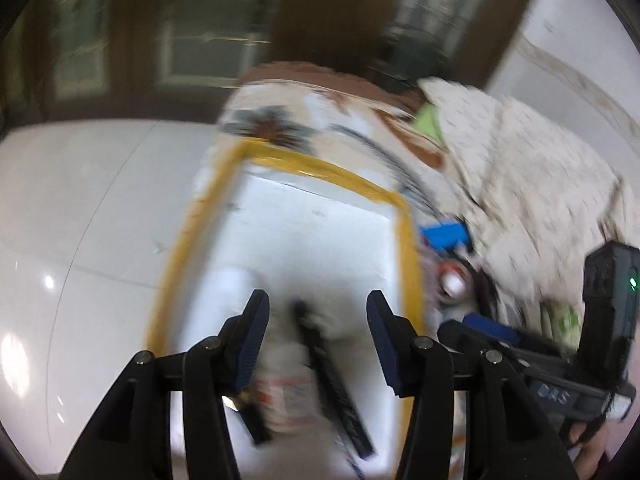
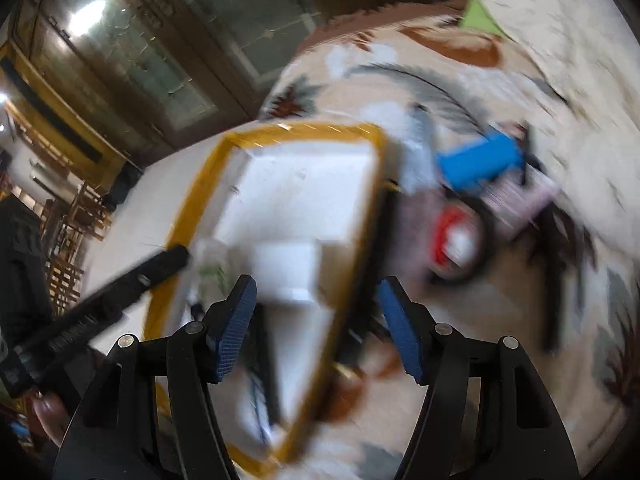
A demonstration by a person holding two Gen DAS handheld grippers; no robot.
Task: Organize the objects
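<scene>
Both claws stand wide and hold nothing: the left claw (image 1: 316,312) and the right claw (image 2: 316,300) hover over a white foam box (image 1: 320,224) edged in yellow tape. Inside lie a white bottle (image 1: 236,280) and a black comb (image 1: 332,380); their labels are blurred beyond reading. Beside the box, on the patterned bed cover (image 2: 460,380), sit a blue item (image 2: 480,160) and a red-and-white roll (image 2: 456,244).

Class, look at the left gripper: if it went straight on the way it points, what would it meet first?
Probably the white bottle lying inside the yellow-rimmed white box, between the open jaws of the left gripper; blur leaves depth uncertain.
</scene>
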